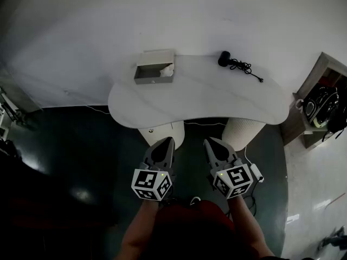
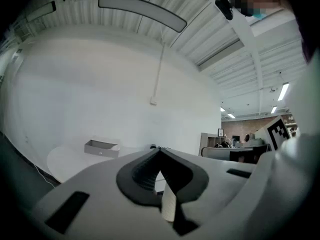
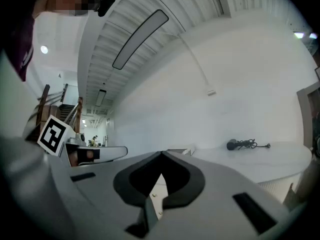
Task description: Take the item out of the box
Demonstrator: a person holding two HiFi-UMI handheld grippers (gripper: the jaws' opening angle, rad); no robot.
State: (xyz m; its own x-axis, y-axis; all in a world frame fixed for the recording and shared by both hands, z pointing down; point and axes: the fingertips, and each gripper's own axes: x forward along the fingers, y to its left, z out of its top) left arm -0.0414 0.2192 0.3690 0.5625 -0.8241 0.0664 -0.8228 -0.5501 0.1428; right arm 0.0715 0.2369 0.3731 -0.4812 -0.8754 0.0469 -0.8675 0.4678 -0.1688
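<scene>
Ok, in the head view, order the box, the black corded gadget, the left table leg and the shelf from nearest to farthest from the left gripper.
From the left gripper:
1. Left table leg, just ahead of its tip.
2. Box, far left of the tabletop.
3. Black corded gadget, far side, toward the right.
4. Shelf, right of the tabletop.

a shallow grey-tan box (image 1: 152, 76) sits open near the far left edge of the white counter (image 1: 217, 99). it rests flat with a long side facing near, and its lid (image 1: 157, 57) is flipped back on the far side. a pale, crumpled-looking white item (image 1: 166, 69) lies inside at the right end, too small to tell what it is.
</scene>
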